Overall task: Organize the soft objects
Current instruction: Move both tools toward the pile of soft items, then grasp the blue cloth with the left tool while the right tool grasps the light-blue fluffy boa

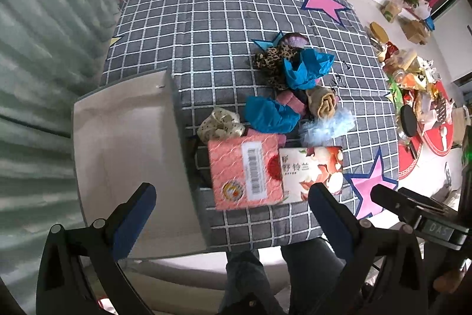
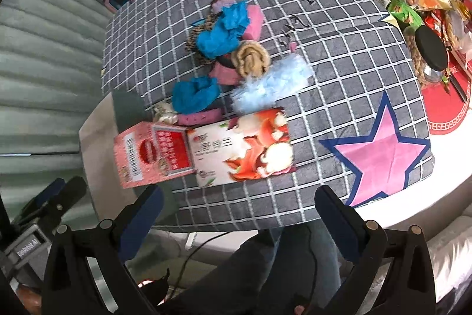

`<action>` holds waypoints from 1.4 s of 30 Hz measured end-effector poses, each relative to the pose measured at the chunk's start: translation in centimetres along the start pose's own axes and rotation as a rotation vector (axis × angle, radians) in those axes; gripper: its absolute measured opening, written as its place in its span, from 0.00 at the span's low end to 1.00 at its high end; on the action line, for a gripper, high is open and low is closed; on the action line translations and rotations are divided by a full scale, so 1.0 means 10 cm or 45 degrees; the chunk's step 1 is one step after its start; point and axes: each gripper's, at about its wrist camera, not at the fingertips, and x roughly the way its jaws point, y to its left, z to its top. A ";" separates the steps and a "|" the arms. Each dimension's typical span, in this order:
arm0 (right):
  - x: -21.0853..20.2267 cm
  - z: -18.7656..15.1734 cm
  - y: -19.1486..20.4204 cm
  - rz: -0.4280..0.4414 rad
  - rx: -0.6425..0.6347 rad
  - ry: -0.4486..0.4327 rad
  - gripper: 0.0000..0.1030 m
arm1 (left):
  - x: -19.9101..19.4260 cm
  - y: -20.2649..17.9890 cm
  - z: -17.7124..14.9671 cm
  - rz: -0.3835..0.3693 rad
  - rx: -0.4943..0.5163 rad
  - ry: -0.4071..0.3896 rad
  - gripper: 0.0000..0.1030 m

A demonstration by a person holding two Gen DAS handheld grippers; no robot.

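Both the left gripper and right gripper hang spread and empty off the near edge of the table, so sorting looks not yet begun. The soft pile sits mid-cloth, beyond the pink box and floral box; next, I judge, reach over the boxes for a nearest piece, such as the fluffy blue piece
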 end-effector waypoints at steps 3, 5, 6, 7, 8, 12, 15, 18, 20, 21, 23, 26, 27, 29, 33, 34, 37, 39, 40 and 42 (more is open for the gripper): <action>0.12 0.14 -0.11 -0.018 -0.006 0.019 1.00 | 0.13 -0.13 0.17 0.015 0.003 0.025 1.00; 0.24 0.27 -0.20 -0.042 -0.019 0.040 1.00 | 0.25 -0.22 0.32 0.023 0.002 0.047 1.00; 0.29 0.33 -0.24 -0.055 -0.022 0.048 1.00 | 0.32 -0.27 0.39 0.021 0.007 0.055 1.00; 0.35 0.38 -0.28 -0.064 -0.023 0.057 1.00 | 0.40 -0.32 0.46 0.028 0.014 0.069 1.00; 0.44 0.47 -0.32 -0.067 -0.030 0.061 1.00 | 0.46 -0.36 0.52 0.040 0.019 0.084 1.00; 0.72 0.71 -0.37 -0.072 -0.092 0.081 1.00 | 0.83 -0.50 0.76 0.048 -0.011 0.184 1.00; 0.92 0.88 -0.41 -0.089 -0.111 0.100 1.00 | 1.05 -0.58 0.89 0.064 -0.042 0.253 1.00; 1.04 1.02 -0.46 -0.093 -0.116 0.092 1.00 | 1.12 -0.63 0.98 0.064 -0.052 0.265 1.00; 1.11 1.13 -0.47 -0.084 -0.130 0.084 1.00 | 1.15 -0.65 1.03 0.064 -0.067 0.267 1.00; 1.13 1.16 -0.47 -0.081 -0.136 0.082 1.00 | 1.17 -0.65 1.05 0.057 -0.076 0.269 1.00; 1.20 1.26 -0.45 -0.074 -0.171 0.082 1.00 | 1.24 -0.63 1.10 0.079 -0.096 0.299 1.00; 1.39 1.29 -0.30 -0.040 -0.278 0.133 1.00 | 1.38 -0.63 1.13 0.077 -0.121 0.352 1.00; 1.45 1.28 -0.24 -0.032 -0.313 0.151 1.00 | 1.46 -0.63 1.13 0.085 -0.125 0.382 1.00; 1.57 1.22 -0.13 -0.059 -0.395 0.183 1.00 | 1.56 -0.64 1.13 0.108 -0.122 0.422 1.00; 1.80 1.12 -0.13 -0.244 -0.504 0.246 1.00 | 1.67 -0.68 1.13 0.133 -0.106 0.467 1.00; 1.79 1.12 -0.20 -0.257 -0.485 0.237 1.00 | 1.69 -0.69 1.15 0.135 -0.102 0.475 1.00; 1.68 1.16 -0.52 -0.324 -0.403 0.191 1.00 | 1.74 -0.71 1.15 0.142 -0.092 0.498 1.00; 1.58 1.21 -0.80 -0.379 -0.345 0.162 1.00 | 1.78 -0.74 1.13 0.147 -0.083 0.514 1.00; 1.55 1.23 -0.93 -0.398 -0.312 0.157 1.00 | 1.80 -0.74 1.12 0.152 -0.076 0.525 1.00; 1.46 1.26 -1.23 -0.381 -0.212 0.158 1.00 | 1.88 -0.75 1.08 0.159 -0.065 0.547 1.00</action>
